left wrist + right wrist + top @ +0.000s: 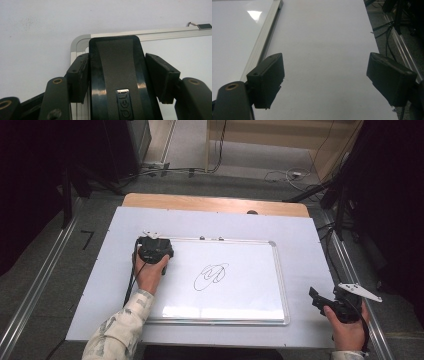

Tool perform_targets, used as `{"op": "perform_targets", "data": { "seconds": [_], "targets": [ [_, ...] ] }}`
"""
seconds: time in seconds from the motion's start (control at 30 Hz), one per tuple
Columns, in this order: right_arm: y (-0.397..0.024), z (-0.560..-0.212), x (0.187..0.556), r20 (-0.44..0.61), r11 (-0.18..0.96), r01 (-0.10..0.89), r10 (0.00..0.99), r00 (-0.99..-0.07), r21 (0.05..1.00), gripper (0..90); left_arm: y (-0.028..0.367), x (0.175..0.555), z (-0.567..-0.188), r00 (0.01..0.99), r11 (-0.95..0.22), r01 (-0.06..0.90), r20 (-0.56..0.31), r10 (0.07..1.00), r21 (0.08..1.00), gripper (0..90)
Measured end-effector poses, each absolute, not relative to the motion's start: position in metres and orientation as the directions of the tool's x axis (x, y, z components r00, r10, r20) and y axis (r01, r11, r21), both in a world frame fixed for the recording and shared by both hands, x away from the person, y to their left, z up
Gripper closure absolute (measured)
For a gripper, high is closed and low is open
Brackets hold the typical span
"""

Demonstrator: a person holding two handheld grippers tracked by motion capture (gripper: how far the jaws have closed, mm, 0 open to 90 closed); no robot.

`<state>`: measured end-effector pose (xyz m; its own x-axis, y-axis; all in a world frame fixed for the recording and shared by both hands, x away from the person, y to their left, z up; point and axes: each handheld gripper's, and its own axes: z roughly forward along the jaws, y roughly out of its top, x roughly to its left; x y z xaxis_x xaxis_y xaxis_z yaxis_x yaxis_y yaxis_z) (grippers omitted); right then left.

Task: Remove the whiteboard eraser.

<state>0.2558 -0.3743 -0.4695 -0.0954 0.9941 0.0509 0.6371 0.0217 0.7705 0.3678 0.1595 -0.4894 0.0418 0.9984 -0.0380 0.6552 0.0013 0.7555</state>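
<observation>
A black eraser [116, 72] with a grey centre strip and a small logo plate sits at the near-left top corner of the whiteboard [82, 41]. My left gripper [117, 57] is shut on it, one pad pressing each long side. From the high view, that left gripper [155, 251] points down at the whiteboard's [281, 275] top-left corner, and a hand covers its jaws. A black scribble [212, 275] marks the middle of the board. My right gripper [320, 299] rests right of the board, open, with only the white sheet between its pads [268, 77].
A white sheet [300, 230] covers the wooden table [215, 202]. The board's aluminium frame [265, 37] runs left of the right gripper. Metal rails [350, 265] flank the table, and cables [290, 174] lie on the floor beyond it.
</observation>
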Motion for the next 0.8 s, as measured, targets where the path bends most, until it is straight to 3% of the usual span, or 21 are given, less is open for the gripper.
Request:
{"op": "perform_targets", "data": {
  "seconds": [0.8],
  "targets": [
    [-0.374, -0.47, 0.256, 0.047, 0.028, 0.639, 0.994, -0.1, 0.768, 13.3, 0.159, 0.351, -0.475, 0.077, 0.0, 0.628, -0.062, 0.995, 0.779, 39.4]
  ]
}}
